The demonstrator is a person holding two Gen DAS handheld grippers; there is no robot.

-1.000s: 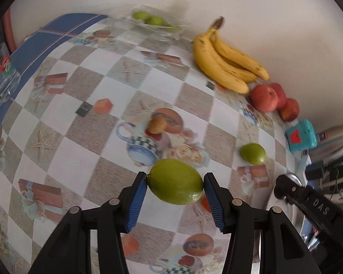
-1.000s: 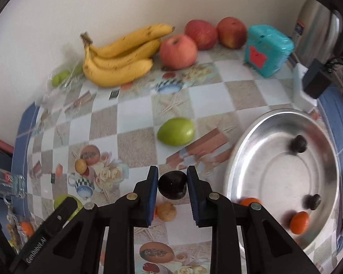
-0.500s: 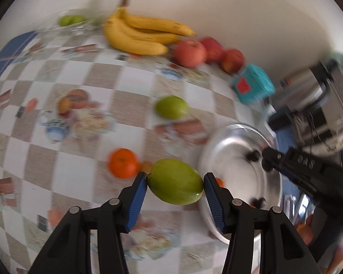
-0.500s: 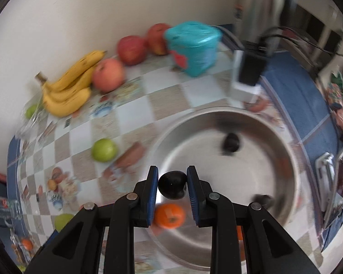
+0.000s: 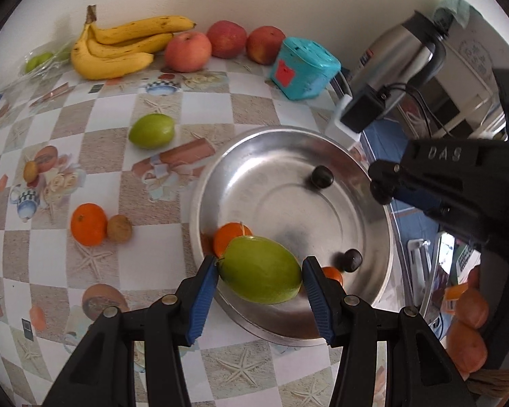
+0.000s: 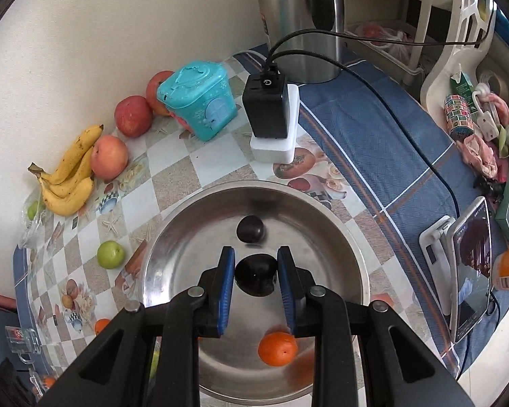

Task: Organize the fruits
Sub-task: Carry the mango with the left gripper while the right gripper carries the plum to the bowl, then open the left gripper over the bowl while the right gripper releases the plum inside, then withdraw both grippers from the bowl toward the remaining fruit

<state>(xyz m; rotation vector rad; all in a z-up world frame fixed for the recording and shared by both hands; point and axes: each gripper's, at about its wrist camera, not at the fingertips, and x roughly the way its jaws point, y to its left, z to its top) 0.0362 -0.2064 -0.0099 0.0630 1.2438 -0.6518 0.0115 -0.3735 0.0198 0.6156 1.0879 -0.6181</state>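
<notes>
Left hand-held gripper (image 5: 259, 276) grasping green fruit (image 5: 260, 274) over bowl (image 5: 385, 234) near rim; right hand-held gripper (image 6: 256, 271) clenched on dark plum (image 6: 255, 274) above bowl centre; dropped fruit could bounce out, bruise.

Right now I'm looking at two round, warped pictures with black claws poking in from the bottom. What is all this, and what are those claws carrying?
There is no robot here: a person holds one pair of tongs in each hand, and a wide-angle camera on each looks along its fingers, hence the warping. One picture is from the left tongs, the other from the right tongs.

The left tongs grip a green fruit; the right tongs grip a small dark fruit. Both hang over a metal bowl already containing dark fruits and oranges.

On the checked tablecloth lie bananas, three apples, another green fruit, an orange, a small brown fruit and a teal box.
</notes>
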